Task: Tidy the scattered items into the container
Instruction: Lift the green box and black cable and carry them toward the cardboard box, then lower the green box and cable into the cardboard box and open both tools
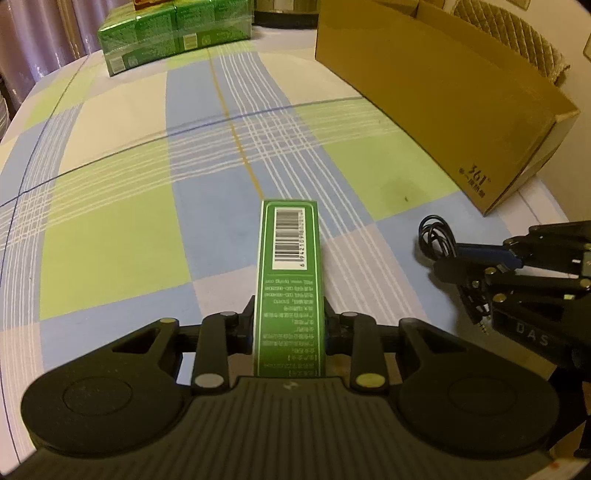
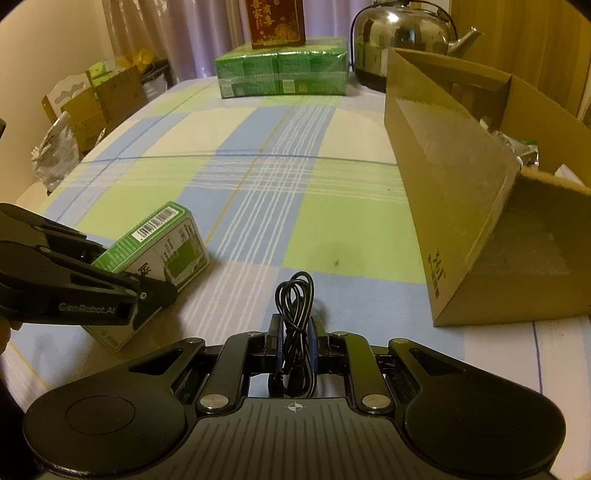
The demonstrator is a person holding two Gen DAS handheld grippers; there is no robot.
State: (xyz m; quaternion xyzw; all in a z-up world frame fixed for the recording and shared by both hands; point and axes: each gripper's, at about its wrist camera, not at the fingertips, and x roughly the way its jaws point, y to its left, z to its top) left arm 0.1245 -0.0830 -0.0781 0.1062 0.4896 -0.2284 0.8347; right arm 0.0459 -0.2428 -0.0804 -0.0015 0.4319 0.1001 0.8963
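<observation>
Green carton [image 1: 290, 280] pinched upright in my left gripper [image 1: 289, 325] over the checked tablecloth [image 1: 122, 206], black coiled cable [image 2: 295, 325] clamped in my right gripper [image 2: 295, 343], open cardboard box [image 2: 461, 206] just ahead-right.

Matt cardboard box [image 2: 461, 206], glossy metal kettle [image 2: 402, 33], seemingly cloth table cover [image 2: 295, 177].

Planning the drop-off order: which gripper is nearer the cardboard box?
Right. The right gripper, shut on the coiled black cable, sits just left of the cardboard box; the left gripper, holding the green carton, is further left.
</observation>
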